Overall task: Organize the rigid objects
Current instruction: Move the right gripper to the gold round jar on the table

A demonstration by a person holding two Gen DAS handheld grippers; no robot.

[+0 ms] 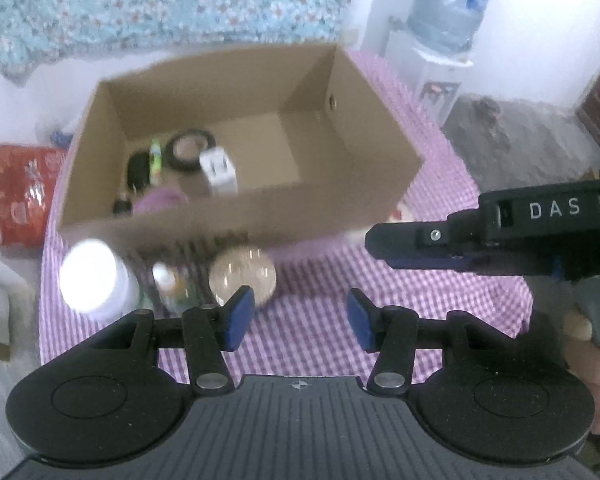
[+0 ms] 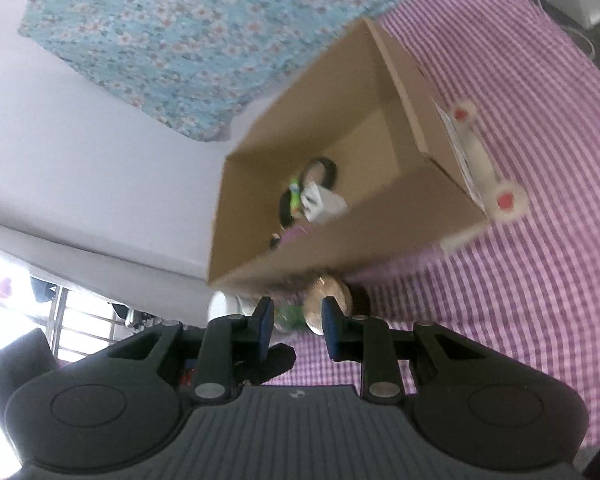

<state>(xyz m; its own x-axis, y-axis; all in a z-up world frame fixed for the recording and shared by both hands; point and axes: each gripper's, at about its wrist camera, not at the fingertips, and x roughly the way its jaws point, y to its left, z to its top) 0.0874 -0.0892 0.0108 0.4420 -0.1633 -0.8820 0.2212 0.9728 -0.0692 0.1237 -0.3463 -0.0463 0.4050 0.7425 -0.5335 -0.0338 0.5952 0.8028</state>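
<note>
Across the lower middle of the left wrist view, the left hand-held gripper (image 1: pixel 300 316) stands with its blue pads wide apart and nothing between them, over the purple-checked counter (image 1: pixel 420 296). Just above its left pad, in the lower centre of the frame, lies a clear round lid-like disc (image 1: pixel 242 276), close to the pad but apart from it; further left stand a small bottle (image 1: pixel 170 284) and a white jar (image 1: pixel 94 276), all three in a row along the near wall of the cardboard box (image 1: pixel 240 208). The box fills the centre and already holds a tape roll (image 1: pixel 190 148), a white cube (image 1: pixel 219 172) and some darker items too blurred to name. From the right edge the right hand-held gripper (image 1: pixel 384 240) reaches in sideways, fingers pointing toward the disc, empty as far as can be seen. From the right wrist view, the right hand-held gripper (image 2: pixel 296 328) shows its pads at a middling gap and bare, and the disc (image 2: pixel 328 300) sits straight ahead at the fingertips, just past the right pad, under the box's near wall (image 2: pixel 340 240). The disc has no long axis to speak of, being round. I judge the right side better lined up for it, while the left is nearer in reach; the bottle and jar lie toward the left one.
</note>
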